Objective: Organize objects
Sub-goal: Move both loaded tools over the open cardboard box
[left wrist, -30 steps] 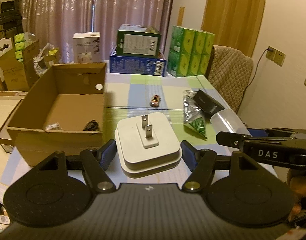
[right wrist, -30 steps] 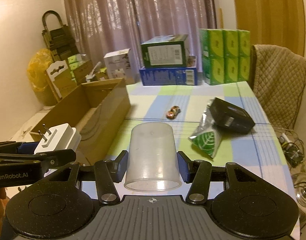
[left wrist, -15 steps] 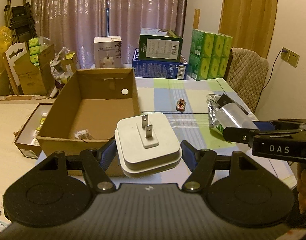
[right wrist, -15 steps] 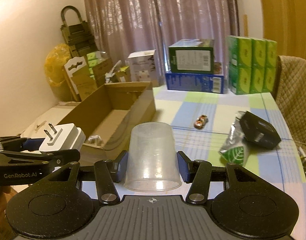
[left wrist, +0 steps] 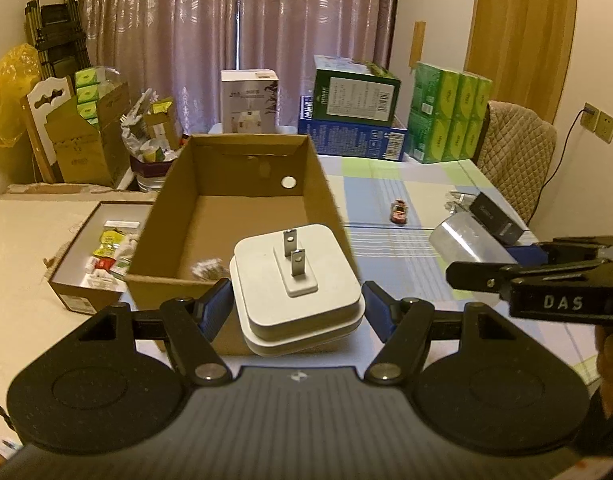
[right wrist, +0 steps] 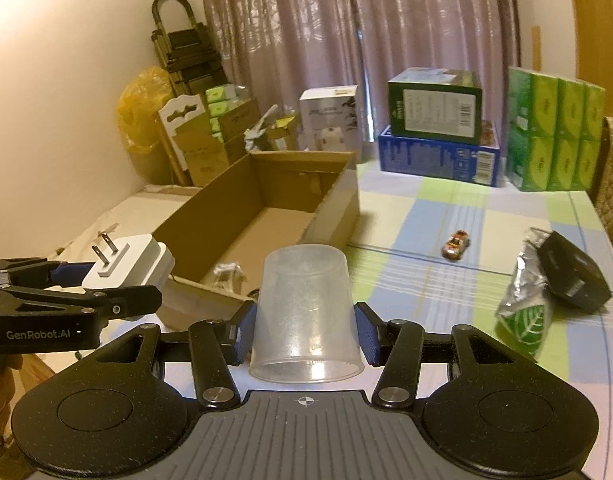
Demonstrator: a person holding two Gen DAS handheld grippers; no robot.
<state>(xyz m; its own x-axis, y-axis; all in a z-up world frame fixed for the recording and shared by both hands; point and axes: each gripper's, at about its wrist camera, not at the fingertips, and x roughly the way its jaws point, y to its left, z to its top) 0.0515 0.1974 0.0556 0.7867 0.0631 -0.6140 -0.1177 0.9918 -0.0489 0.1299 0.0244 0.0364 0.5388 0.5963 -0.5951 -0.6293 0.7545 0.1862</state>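
- The left gripper (left wrist: 297, 310) clamps a white plug adapter (left wrist: 296, 286), a smooth, rounded-square plastic block, with its blue pads pressed on both sides; two flat metal prongs point up and forward.
- The right gripper (right wrist: 304, 336) grips a frosted, translucent plastic cup (right wrist: 306, 316) by its sides, closed base pointing away from the camera and open rim toward it.
- Both grippers hover level, side by side, at the near end of an open cardboard box (left wrist: 242, 216); the adapter hangs over the box's near edge.
- The box is plain brown, with a small crumpled whitish scrap (right wrist: 228, 272) on its floor.
- On the checked tablecloth (right wrist: 426, 220) to the right lie a small toy car (right wrist: 456, 243), a foil packet with a green leaf print (right wrist: 524, 312) and a matte black box (right wrist: 572, 276) touching the packet.
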